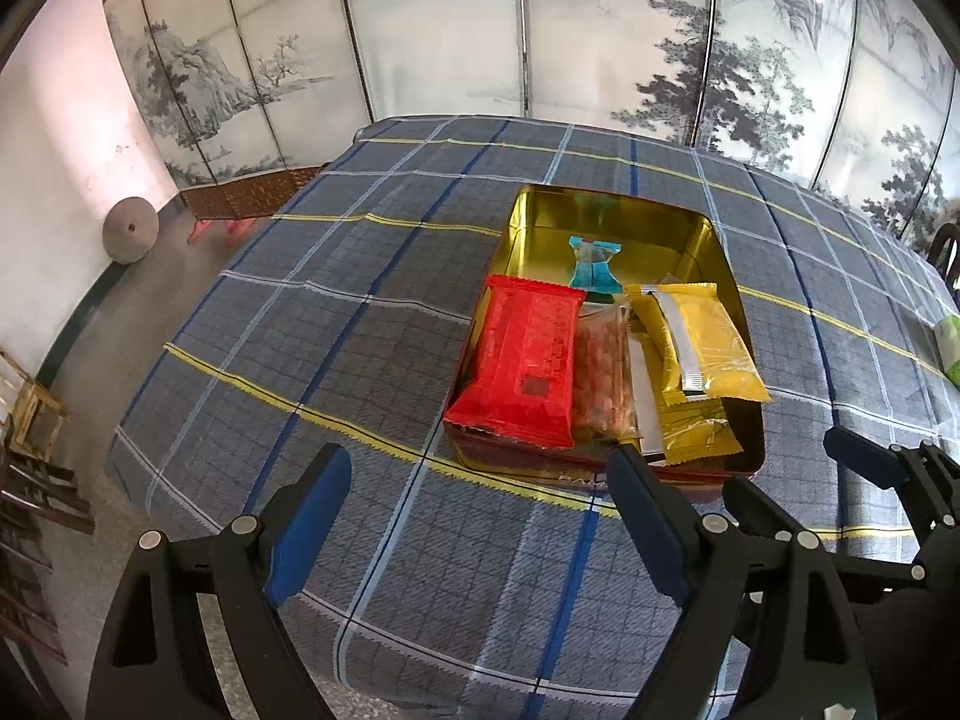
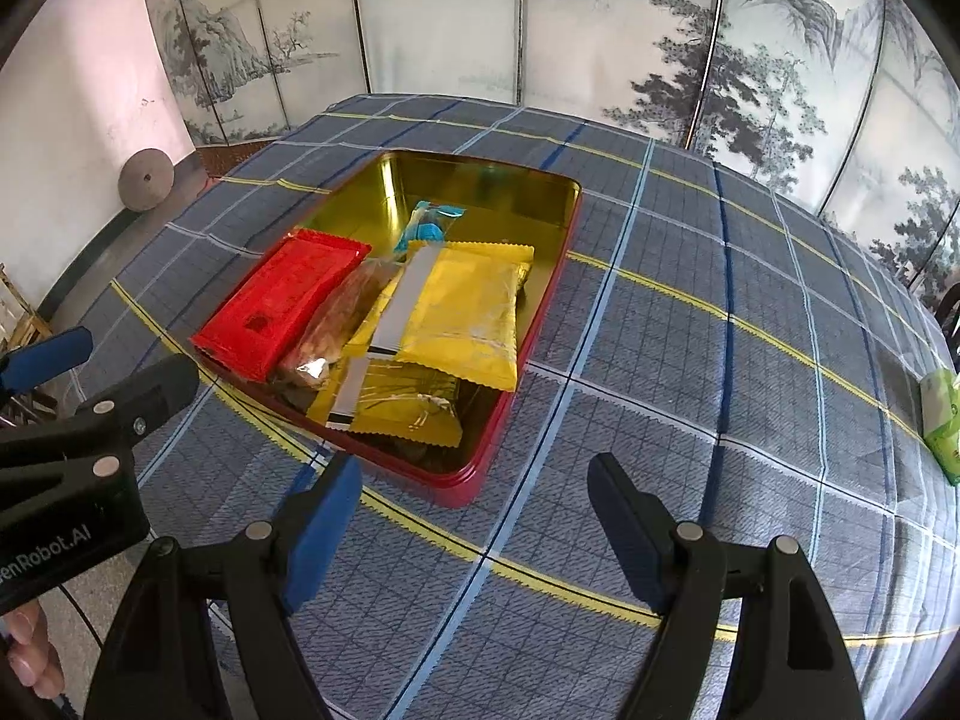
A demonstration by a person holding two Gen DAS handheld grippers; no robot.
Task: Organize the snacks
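Note:
A red tin with a gold inside point(image 1: 600, 210) point(image 2: 552, 276) sits on the checked tablecloth. In it lie a red packet point(image 1: 522, 360) point(image 2: 288, 300), a clear bag of brown snacks point(image 1: 603, 378) point(image 2: 336, 318), two yellow packets point(image 1: 702, 342) point(image 2: 468, 306) and a small blue wrapped sweet point(image 1: 594, 264) point(image 2: 429, 225). My left gripper point(image 1: 480, 468) hovers open over the cloth just in front of the tin, with nothing between its fingers. My right gripper point(image 2: 474, 480) stands open by the tin's near right corner, also with nothing in it.
A green packet point(image 2: 942, 414) point(image 1: 951, 348) lies near the table's right edge. A painted folding screen point(image 1: 480, 30) stands behind the table. A round stone disc point(image 1: 129, 231) leans on the wall at the left. A hand point(image 2: 30, 654) shows at the lower left.

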